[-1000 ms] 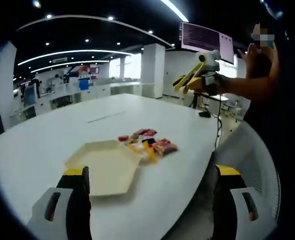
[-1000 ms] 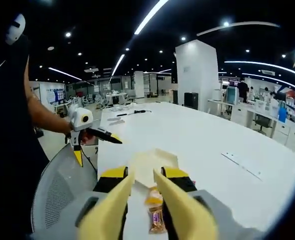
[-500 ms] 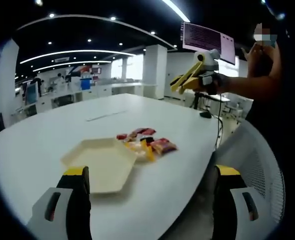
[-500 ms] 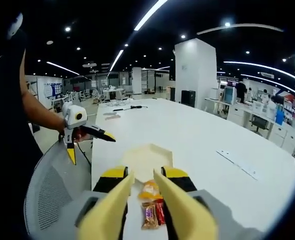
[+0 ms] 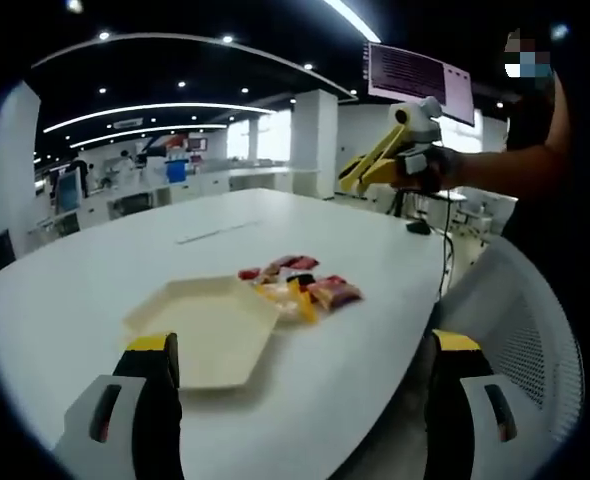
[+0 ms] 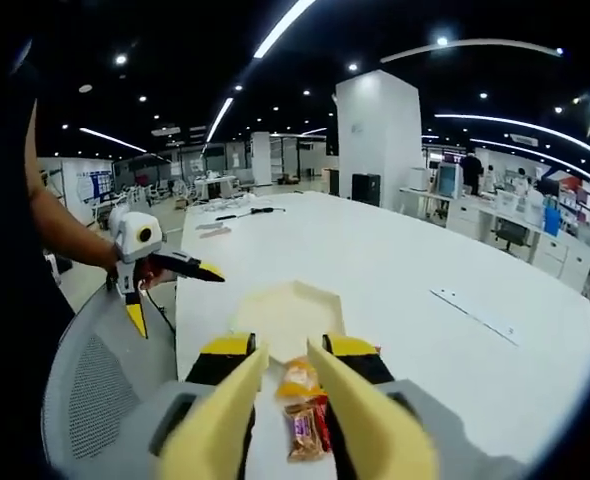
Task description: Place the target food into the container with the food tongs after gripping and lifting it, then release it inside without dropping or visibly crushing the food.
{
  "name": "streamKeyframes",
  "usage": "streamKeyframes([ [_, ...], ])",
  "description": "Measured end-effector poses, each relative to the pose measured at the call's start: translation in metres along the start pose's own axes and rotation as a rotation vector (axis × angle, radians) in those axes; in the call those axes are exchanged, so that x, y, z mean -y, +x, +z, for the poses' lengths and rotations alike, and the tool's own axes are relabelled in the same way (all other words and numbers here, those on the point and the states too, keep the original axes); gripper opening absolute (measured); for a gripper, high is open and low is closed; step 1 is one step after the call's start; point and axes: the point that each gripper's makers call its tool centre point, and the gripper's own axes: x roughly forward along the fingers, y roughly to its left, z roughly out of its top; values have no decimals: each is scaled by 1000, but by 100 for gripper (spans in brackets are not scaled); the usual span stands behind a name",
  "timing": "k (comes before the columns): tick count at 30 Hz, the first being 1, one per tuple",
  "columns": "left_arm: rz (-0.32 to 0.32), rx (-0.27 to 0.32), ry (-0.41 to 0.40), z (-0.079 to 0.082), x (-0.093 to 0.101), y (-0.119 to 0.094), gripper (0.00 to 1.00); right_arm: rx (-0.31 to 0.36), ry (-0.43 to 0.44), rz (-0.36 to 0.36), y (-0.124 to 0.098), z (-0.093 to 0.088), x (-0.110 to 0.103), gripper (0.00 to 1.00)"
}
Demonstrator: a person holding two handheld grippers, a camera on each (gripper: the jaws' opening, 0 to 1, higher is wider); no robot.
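Snack packets (image 5: 297,287), the food I am after, lie in a small heap on the white tabletop (image 5: 95,280) near its edge on my side, just beside the pale hexagonal container (image 5: 207,326).

In the left gripper view little has changed over the last second: the heap and the container sit where they sat, and only my camera has drifted a touch. My left gripper (image 5: 297,420) hangs low over the near edge with its jaws wide apart and nothing between them. My right gripper (image 5: 367,170) is held high off the tabletop beyond its edge, carrying the yellow tongs (image 5: 373,163), whose long axis slopes down toward the heap.

In the right gripper view the change is plainer: the packets (image 6: 305,418) have slid further up between the tong blades (image 6: 220,420), and a brown wrapper now shows whole below the orange one. I judge that I am lining up over the food, not yet gripping it. The brown wrapper's long axis runs roughly along my line of sight, toward the container (image 6: 287,312) just past it. The tongs stand narrowly parted and empty; whether my own right jaws clamp the handles I cannot tell. My left gripper (image 6: 170,280) hovers open off the tabletop's edge.
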Motion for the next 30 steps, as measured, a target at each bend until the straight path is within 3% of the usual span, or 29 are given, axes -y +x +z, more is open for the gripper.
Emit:
streamKeyframes([
  [9, 26, -7, -5, -3, -5, 0, 100, -57, -6, 4, 16, -23, 1, 27],
  [10, 38, -32, 17, -7, -6, 1, 100, -67, -9, 4, 16, -28, 2, 27],
  [18, 24, -23, 9, -6, -4, 1, 100, -117, 10, 1, 16, -68, 8, 27],
  [30, 43, -38, 33, -9, -7, 1, 100, -207, -2, -10, 30, -109, 13, 26],
])
